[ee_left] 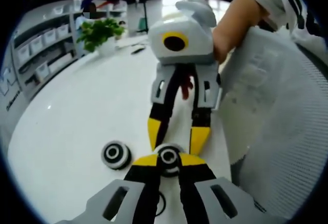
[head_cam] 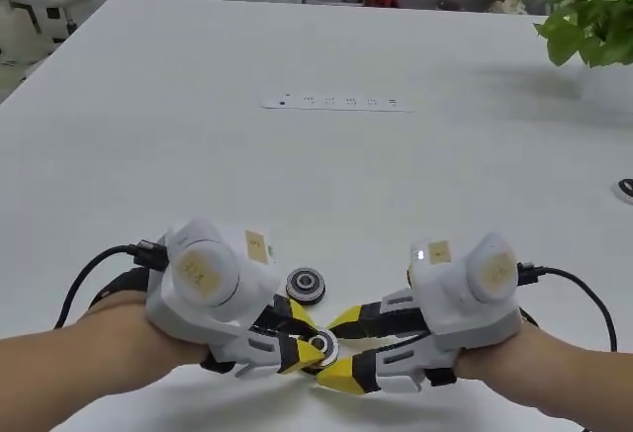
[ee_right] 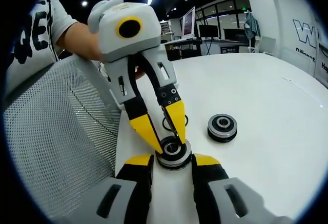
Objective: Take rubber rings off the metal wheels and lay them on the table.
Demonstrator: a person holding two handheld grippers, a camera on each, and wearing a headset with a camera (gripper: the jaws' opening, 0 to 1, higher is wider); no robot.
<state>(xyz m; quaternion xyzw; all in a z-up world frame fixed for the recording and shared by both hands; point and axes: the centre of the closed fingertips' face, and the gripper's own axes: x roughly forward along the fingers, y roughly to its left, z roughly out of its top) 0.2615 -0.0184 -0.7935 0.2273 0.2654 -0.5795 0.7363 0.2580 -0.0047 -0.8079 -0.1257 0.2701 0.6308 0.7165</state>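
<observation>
A small metal wheel [head_cam: 320,346] with a black rubber ring around it sits between both grippers near the table's front edge. My left gripper [head_cam: 300,334] closes on this wheel [ee_left: 169,157] from the left. From the right, my right gripper [head_cam: 340,349] has its yellow tips against the sides of the wheel [ee_right: 173,153]. The two grippers point at each other, tips almost touching. A second ringed wheel [head_cam: 306,285] lies flat on the table just behind them, free of both grippers. A thin black loose ring [ee_left: 162,202] lies on the table under my left gripper.
The white table [head_cam: 326,185] stretches far ahead, with a flush socket strip [head_cam: 336,102] at its middle. A potted plant [head_cam: 591,12] stands at the back right corner. A mesh chair back [ee_right: 61,131] is close to the table's near edge.
</observation>
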